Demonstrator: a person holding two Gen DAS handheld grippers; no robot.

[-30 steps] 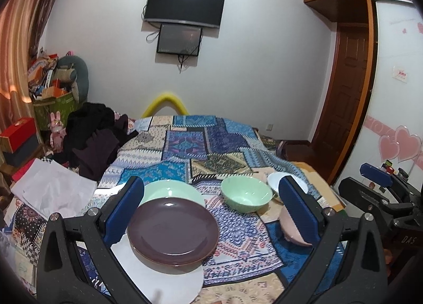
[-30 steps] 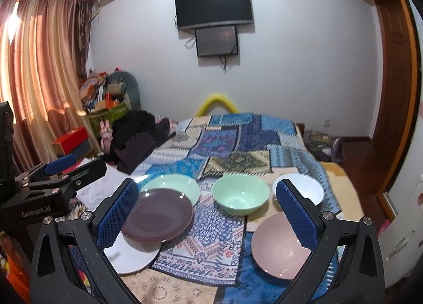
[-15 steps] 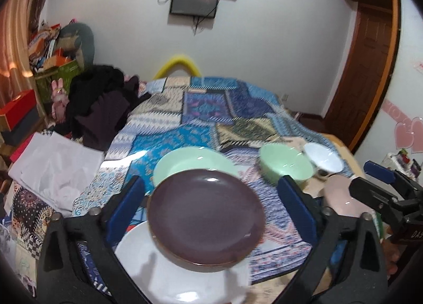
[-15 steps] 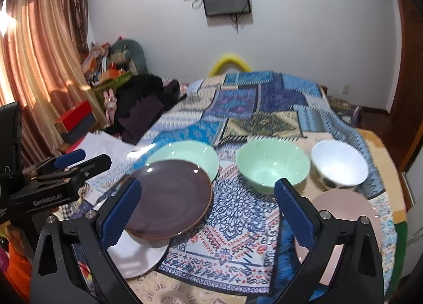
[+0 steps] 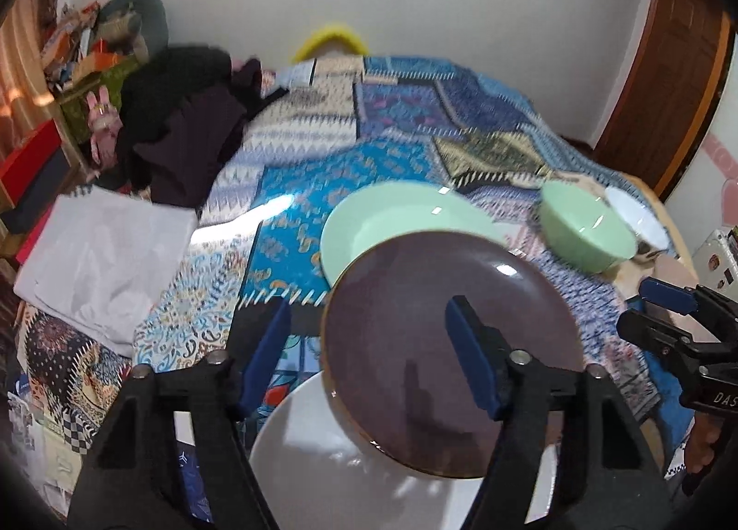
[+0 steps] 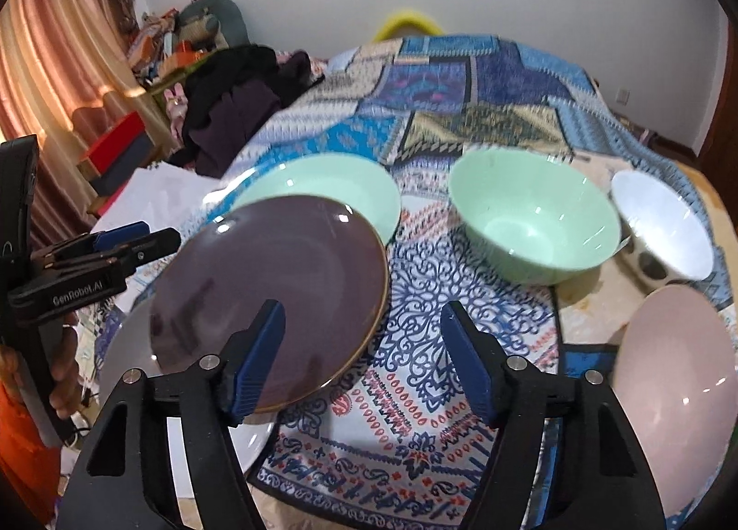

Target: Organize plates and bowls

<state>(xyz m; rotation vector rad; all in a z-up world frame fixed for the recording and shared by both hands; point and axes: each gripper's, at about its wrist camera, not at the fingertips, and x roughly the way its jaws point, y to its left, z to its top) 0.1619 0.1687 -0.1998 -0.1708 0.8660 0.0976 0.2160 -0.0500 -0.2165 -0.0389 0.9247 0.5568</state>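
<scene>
Glossy dark purple plate (image 5: 443, 336) with a thin golden rim.

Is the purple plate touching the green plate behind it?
Touching: the right wrist view shows the purple plate overlapping the green plate's near rim, with no gap visible.
</scene>
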